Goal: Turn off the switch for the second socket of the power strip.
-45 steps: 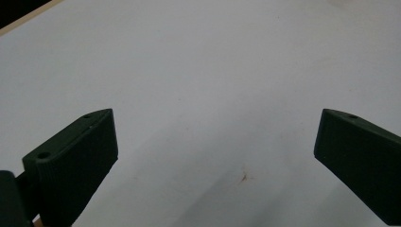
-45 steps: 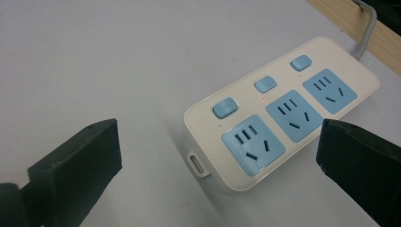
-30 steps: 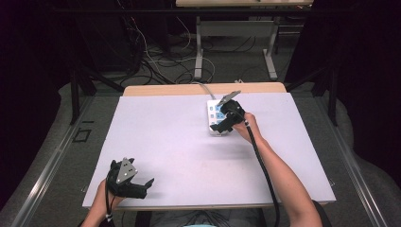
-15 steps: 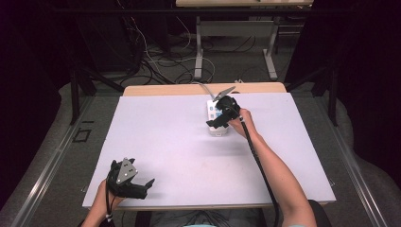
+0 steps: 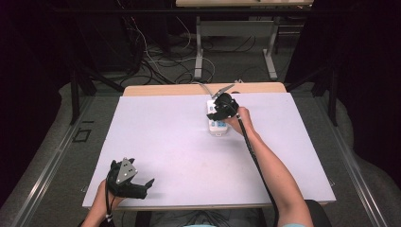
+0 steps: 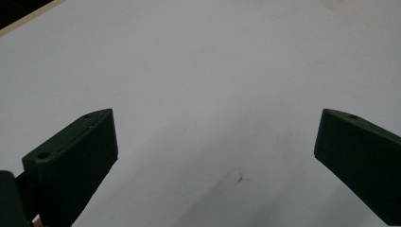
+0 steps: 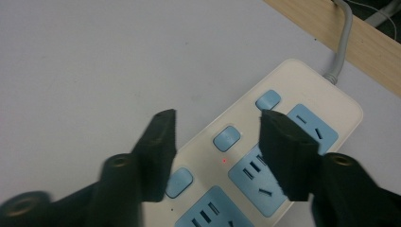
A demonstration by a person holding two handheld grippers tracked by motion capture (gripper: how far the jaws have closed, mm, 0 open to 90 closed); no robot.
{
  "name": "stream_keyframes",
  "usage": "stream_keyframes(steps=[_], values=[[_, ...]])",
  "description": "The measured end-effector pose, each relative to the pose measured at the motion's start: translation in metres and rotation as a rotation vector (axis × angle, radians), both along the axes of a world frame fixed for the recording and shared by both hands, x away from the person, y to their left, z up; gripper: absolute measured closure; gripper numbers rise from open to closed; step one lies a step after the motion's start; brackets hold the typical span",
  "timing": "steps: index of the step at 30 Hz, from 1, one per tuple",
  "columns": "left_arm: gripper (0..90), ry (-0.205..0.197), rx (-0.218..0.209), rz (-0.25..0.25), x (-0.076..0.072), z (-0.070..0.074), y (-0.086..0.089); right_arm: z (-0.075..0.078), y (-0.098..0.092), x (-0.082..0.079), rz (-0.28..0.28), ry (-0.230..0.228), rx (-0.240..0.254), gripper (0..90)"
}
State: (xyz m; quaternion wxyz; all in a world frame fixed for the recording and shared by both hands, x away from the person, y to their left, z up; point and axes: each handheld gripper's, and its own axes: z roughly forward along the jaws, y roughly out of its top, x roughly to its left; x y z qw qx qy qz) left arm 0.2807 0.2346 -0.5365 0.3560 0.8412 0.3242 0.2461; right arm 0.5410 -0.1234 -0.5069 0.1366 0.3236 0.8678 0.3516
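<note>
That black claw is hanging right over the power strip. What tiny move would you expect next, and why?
Probably a short dip onto the middle blue switch. The right gripper hovers over the power strip with its jaws apart, that switch lying between them. The left gripper sits open over bare table.

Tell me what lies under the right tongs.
A white power strip with blue sockets and switches lies under the open right tongs, on the white table. Their jaws cover parts of it.
</note>
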Motion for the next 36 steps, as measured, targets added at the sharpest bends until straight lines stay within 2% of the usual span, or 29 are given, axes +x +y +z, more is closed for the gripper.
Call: stream_keyframes(steps=[5,6,10,12,13,17,18,19,22,24,25,26,27,28,29,31,32,33,35,36], values=[[0.3,0.004,-0.001,-0.002,0.0,0.0,0.0,-0.001,0.001,0.003,-0.005,0.012,0.002,72.5],[0.4,0.004,0.0,-0.002,0.0,0.0,0.0,-0.001,0.002,0.003,-0.022,0.01,0.007,74.9],[0.4,0.001,0.002,-0.001,0.0,0.0,0.001,-0.001,0.001,0.004,-0.022,0.004,0.01,84.9],[0.4,0.001,-0.001,-0.001,0.0,0.0,0.001,-0.001,0.001,0.004,-0.036,0.02,0.015,89.8],[0.4,0.002,-0.002,0.0,0.0,0.0,0.001,-0.001,0.001,0.006,-0.026,0.005,0.021,90.0],[0.4,-0.002,0.004,0.0,0.0,0.001,0.001,-0.001,0.002,0.008,-0.04,0.02,0.004,90.0],[0.4,-0.001,0.003,0.0,0.0,0.001,0.001,-0.004,0.003,0.009,-0.045,0.005,0.024,90.0],[0.4,0.003,-0.001,-0.001,0.0,0.0,0.001,-0.002,0.002,0.009,-0.033,0.026,-0.001,90.0],[0.4,0.0,0.0,-0.002,0.0,0.0,0.001,-0.004,0.004,0.011,-0.052,0.026,-0.009,90.0],[0.4,-0.002,0.003,-0.001,0.0,0.001,0.001,-0.006,0.006,0.012,-0.045,0.025,0.001,90.0],[0.4,-0.002,0.003,-0.001,0.0,0.001,0.001,-0.006,0.008,0.011,-0.064,0.047,-0.01,90.0],[0.4,-0.003,0.004,-0.001,0.0,0.001,0.001,-0.007,0.008,0.012,-0.052,0.038,-0.016,90.0],[0.4,-0.004,0.003,-0.001,0.0,0.001,0.001,-0.009,0.009,0.013,-0.044,0.023,0.001,90.0],[0.4,-0.003,0.002,-0.001,0.0,0.001,0.001,-0.006,0.009,0.013,-0.054,0.054,-0.045,90.0],[0.4,-0.003,0.002,-0.001,0.0,0.001,0.001,-0.01,0.01,0.014,-0.048,0.023,-0.008,90.0],[0.4,-0.004,0.002,-0.002,0.0,0.001,0.001,-0.012,0.01,0.015,-0.049,0.024,-0.019,90.0],[0.4,-0.006,0.002,0.0,0.0,0.0,0.001,-0.012,0.011,0.013,-0.075,0.055,-0.021,90.0],[0.4,-0.005,0.003,-0.001,0.0,0.001,0.001,-0.013,0.01,0.016,-0.059,0.043,-0.037,90.0],[0.4,-0.006,0.002,-0.001,0.0,0.0,0.001,-0.015,0.01,0.017,-0.057,0.028,-0.04,90.0],[0.4,-0.006,0.002,0.0,0.0,0.0,0.001,-0.017,0.01,0.017,-0.065,0.037,-0.038,90.0]])
